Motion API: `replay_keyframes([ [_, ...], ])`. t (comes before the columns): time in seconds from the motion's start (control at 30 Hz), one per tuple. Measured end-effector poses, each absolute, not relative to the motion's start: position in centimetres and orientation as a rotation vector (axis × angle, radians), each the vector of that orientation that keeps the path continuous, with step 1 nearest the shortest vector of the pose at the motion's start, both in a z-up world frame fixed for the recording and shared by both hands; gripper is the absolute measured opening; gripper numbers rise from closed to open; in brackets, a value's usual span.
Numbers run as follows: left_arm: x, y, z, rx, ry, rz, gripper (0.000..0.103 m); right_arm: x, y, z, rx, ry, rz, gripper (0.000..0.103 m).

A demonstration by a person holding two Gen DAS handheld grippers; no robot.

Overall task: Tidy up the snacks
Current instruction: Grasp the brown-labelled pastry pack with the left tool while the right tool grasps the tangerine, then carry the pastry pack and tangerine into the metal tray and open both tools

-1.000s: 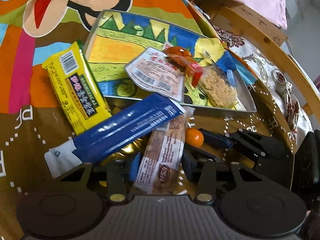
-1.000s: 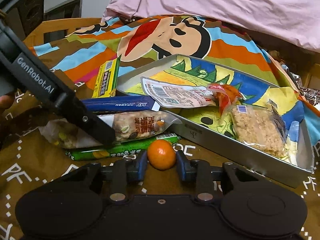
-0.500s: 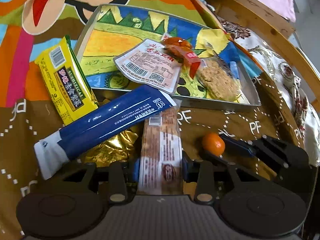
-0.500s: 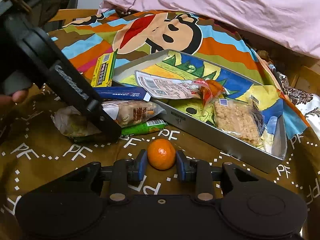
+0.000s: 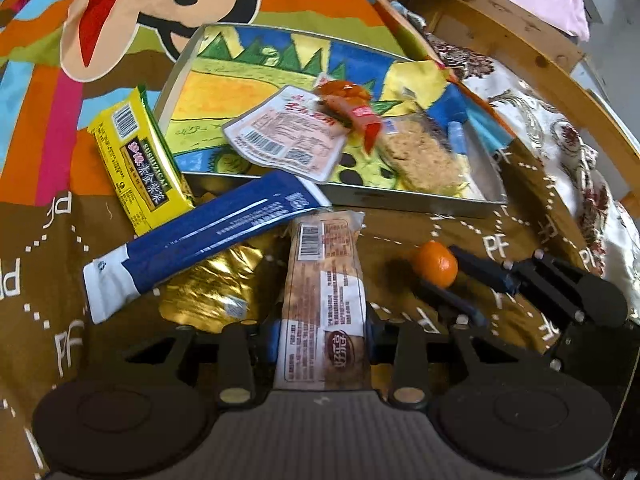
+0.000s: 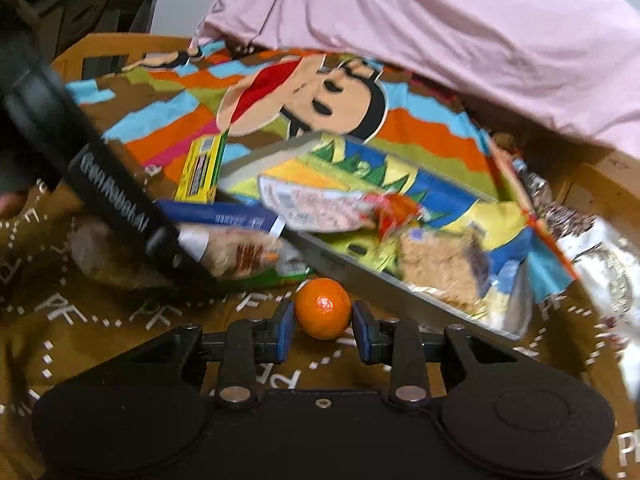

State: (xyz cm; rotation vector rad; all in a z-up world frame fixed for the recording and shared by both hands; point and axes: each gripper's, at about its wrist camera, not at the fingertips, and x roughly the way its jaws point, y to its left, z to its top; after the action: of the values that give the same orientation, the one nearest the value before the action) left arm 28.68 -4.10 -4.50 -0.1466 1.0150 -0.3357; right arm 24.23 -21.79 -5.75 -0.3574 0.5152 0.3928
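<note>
My left gripper [image 5: 322, 336] is shut on a long brown nut bar in a clear wrapper [image 5: 324, 280], which points away toward the tin tray [image 5: 400, 200]. My right gripper [image 6: 323, 332] is shut on a small orange [image 6: 323, 308], its blue pads pressing both sides, just in front of the tray's near wall [image 6: 348, 268]. In the left wrist view the orange [image 5: 435, 263] hangs slightly above the brown cloth, with a shadow beside it. Inside the tray lie a pink-white packet [image 5: 288, 136], a red-orange packet [image 5: 348, 96] and an oat bar [image 5: 424, 156].
Left of the tray lie a yellow packet [image 5: 140, 160], a long blue packet [image 5: 208, 236] and a gold foil packet [image 5: 208, 292]; a green packet [image 6: 280, 278] peeks out under the bar. A pink cloth [image 6: 440, 40] and a wooden rail [image 5: 520, 40] border the far side.
Both grippers have pulled back and risen a little. The nut bar has come out from under the blue packet, and the orange has lifted off the cloth with the right gripper.
</note>
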Motion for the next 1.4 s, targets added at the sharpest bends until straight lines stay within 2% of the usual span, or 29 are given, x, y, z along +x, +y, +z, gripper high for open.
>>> replay_keyframes([
  [0.33, 26.1, -6.8, -2.1, -0.119, 0.990, -0.344, 0.039, 22.7, -24.4, -2.4, -0.333, 0.411, 0.295, 0.033],
  [0.67, 29.2, -9.5, 0.9, -0.232, 0.775, -0.293, 0.039, 25.0, -28.9, -1.3, -0.090, 0.374, 0.121, 0.033],
  [1.0, 36.6, -12.9, 0.0, -0.273, 0.648, -0.251, 0.039, 29.2, -30.8, -3.7, -0.033, 0.374, 0.072, 0.034],
  [1.4, 40.8, -16.0, -4.5, -0.247, 0.637, -0.269, 0.039, 31.6, -31.3, -6.5, -0.022, 0.444, 0.042, 0.034],
])
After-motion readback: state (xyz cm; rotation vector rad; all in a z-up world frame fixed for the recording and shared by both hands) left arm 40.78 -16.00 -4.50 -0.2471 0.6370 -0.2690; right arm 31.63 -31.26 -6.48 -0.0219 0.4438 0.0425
